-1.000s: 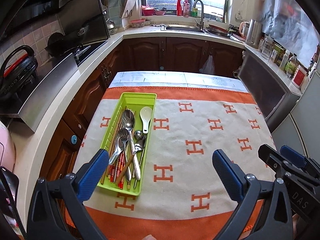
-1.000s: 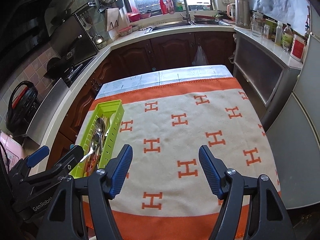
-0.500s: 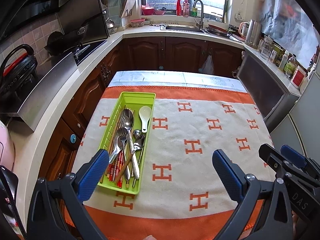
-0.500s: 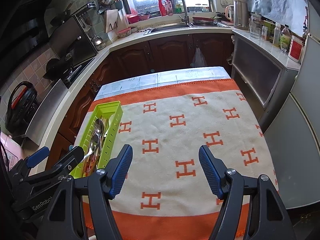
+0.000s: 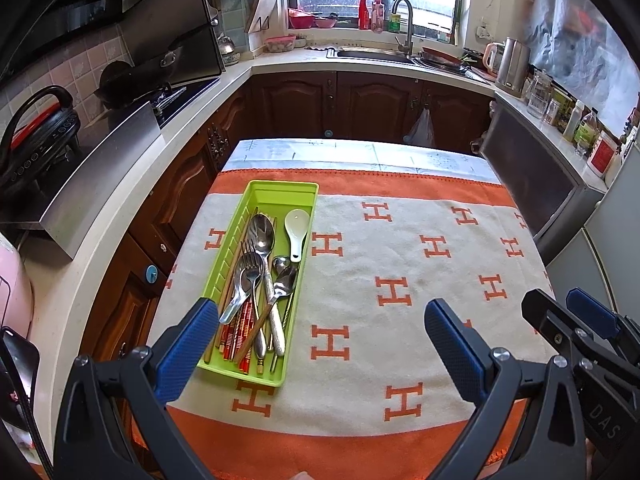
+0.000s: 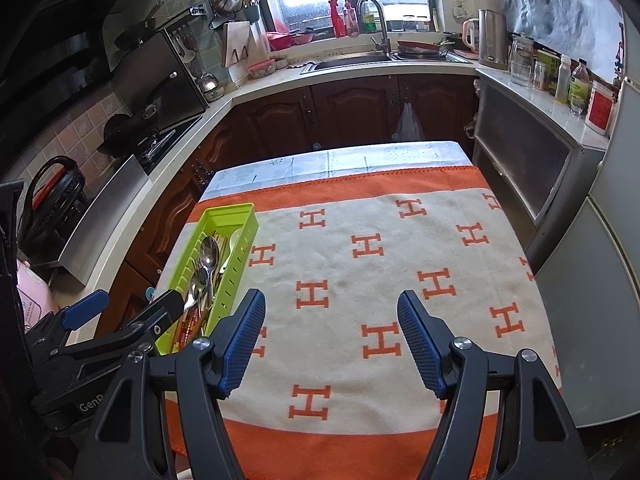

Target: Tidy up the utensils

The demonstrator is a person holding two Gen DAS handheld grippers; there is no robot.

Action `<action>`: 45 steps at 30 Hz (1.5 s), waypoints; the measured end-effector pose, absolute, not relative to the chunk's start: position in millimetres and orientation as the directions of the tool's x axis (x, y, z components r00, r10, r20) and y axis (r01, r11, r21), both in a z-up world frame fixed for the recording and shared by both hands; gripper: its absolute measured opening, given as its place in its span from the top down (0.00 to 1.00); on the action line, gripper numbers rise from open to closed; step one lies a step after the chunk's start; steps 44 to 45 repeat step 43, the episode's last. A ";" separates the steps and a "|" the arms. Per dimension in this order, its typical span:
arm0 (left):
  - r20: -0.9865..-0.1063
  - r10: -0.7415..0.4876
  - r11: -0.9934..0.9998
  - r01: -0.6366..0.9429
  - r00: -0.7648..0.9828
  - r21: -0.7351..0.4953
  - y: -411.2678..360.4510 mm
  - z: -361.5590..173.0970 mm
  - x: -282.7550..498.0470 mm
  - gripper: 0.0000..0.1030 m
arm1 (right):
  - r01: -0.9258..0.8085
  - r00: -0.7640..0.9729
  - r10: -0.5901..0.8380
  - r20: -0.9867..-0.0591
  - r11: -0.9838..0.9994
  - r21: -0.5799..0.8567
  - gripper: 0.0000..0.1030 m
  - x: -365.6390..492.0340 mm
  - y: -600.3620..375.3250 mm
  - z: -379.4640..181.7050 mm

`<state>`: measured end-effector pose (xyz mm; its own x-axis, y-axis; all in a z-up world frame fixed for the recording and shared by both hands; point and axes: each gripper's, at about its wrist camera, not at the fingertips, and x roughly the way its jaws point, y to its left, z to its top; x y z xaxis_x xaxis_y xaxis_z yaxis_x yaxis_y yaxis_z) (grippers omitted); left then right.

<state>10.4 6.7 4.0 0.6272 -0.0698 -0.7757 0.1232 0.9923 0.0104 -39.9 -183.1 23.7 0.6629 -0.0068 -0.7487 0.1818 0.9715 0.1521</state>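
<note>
**Two claws spread above the bench, cutlery all in the green tray**

Two claws hang side by side over the near edge of the bench (image 5: 360, 152), both tilted down toward it. The left claw (image 5: 320, 344) has its blue-padded fingers (image 5: 452, 340) standing wide apart with nothing between them. The right claw (image 6: 331, 340) is spread as well, its blue pads (image 6: 418, 344) pinching nothing; under the gap lies only the towel.

That cream and orange towel (image 5: 400, 264), printed with orange H marks, covers most of the bench, with a strip of pale patterned cloth showing at the far end. On the towel's left side sits a long lime-green plastic tray (image 5: 276, 196), lying lengthwise away from the claws. Inside it the utensils are heaped together: a large steel spoon (image 5: 262, 232) near the middle, a white ceramic soup spoon (image 5: 297, 228) against the right wall, a fork (image 5: 250, 264), smaller steel spoons, wooden chopsticks along the left wall, and red-patterned chopsticks (image 5: 240, 328) at the near end. The tray's near left corner is just beyond the left claw's left finger. From the right claw's side, the left claw's black frame (image 6: 116, 328) sits just beside the tray's near end.
</note>
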 end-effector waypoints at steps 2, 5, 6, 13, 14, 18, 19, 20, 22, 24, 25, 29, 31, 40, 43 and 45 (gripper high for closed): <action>-0.775 -0.069 0.992 0.123 0.628 0.011 6.5 4.0 10.3 0.01 | 0.181 0.663 -0.004 -0.749 0.971 0.155 0.32 -40.1 -183.3 22.8; -0.775 -0.070 0.992 0.123 0.628 0.011 6.3 4.0 10.2 0.01 | 0.181 0.663 -0.004 -0.749 0.971 0.155 0.32 -40.1 -183.6 22.7; -0.776 -0.069 0.992 0.123 0.627 0.011 6.5 3.5 10.4 0.01 | 0.181 0.662 -0.003 -0.749 0.971 0.156 0.32 -40.0 -183.7 22.6; -0.775 -0.070 0.992 0.123 0.628 0.010 6.5 3.6 10.2 0.01 | 0.180 0.663 -0.002 -0.749 0.971 0.157 0.32 -39.9 -184.1 22.3; -0.776 -0.071 0.992 0.124 0.627 0.009 6.2 3.7 10.0 0.01 | 0.180 0.663 -0.002 -0.749 0.971 0.157 0.32 -40.0 -184.1 22.2; -0.775 -0.068 0.992 0.123 0.629 0.012 6.1 3.8 10.0 0.01 | 0.179 0.663 -0.002 -0.749 0.971 0.156 0.32 -39.9 -184.7 22.3; -0.775 -0.068 0.992 0.122 0.628 0.013 6.0 3.8 10.1 0.01 | 0.179 0.663 -0.002 -0.749 0.971 0.156 0.32 -39.8 -184.9 22.2; -0.775 -0.068 0.992 0.123 0.628 0.012 6.0 3.8 10.1 0.01 | 0.180 0.663 -0.002 -0.749 0.971 0.157 0.32 -39.7 -184.9 21.8; -0.776 -0.068 0.992 0.123 0.627 0.012 6.1 3.5 10.1 0.01 | 0.180 0.662 0.000 -0.750 0.971 0.158 0.32 -39.9 -185.1 22.1; -0.776 -0.069 0.992 0.123 0.627 0.011 6.0 3.5 10.1 0.01 | 0.179 0.661 0.001 -0.750 0.971 0.159 0.32 -39.9 -185.0 21.7; -0.776 -0.068 0.992 0.122 0.627 0.012 5.8 3.7 9.9 0.01 | 0.180 0.662 -0.001 -0.749 0.971 0.157 0.32 -40.0 -185.1 22.0; -0.776 -0.068 0.992 0.122 0.627 0.012 5.0 3.9 10.0 0.01 | 0.180 0.662 0.000 -0.750 0.971 0.159 0.32 -39.9 -185.5 21.9; -0.777 -0.068 0.992 0.122 0.625 0.012 5.5 3.2 10.0 0.01 | 0.181 0.661 -0.001 -0.750 0.971 0.158 0.32 -40.0 -185.7 21.7; -0.778 -0.065 0.992 0.122 0.624 0.014 5.6 1.9 9.5 0.01 | 0.180 0.659 0.004 -0.752 0.970 0.163 0.32 -40.4 -184.3 18.2; -0.780 -0.065 0.992 0.123 0.622 0.016 5.9 1.1 9.4 0.01 | 0.180 0.659 0.004 -0.752 0.970 0.163 0.32 -40.3 -185.1 18.4; -0.780 -0.065 0.992 0.123 0.622 0.016 5.9 1.1 9.4 0.01 | 0.180 0.659 0.004 -0.752 0.970 0.163 0.32 -40.3 -185.1 18.4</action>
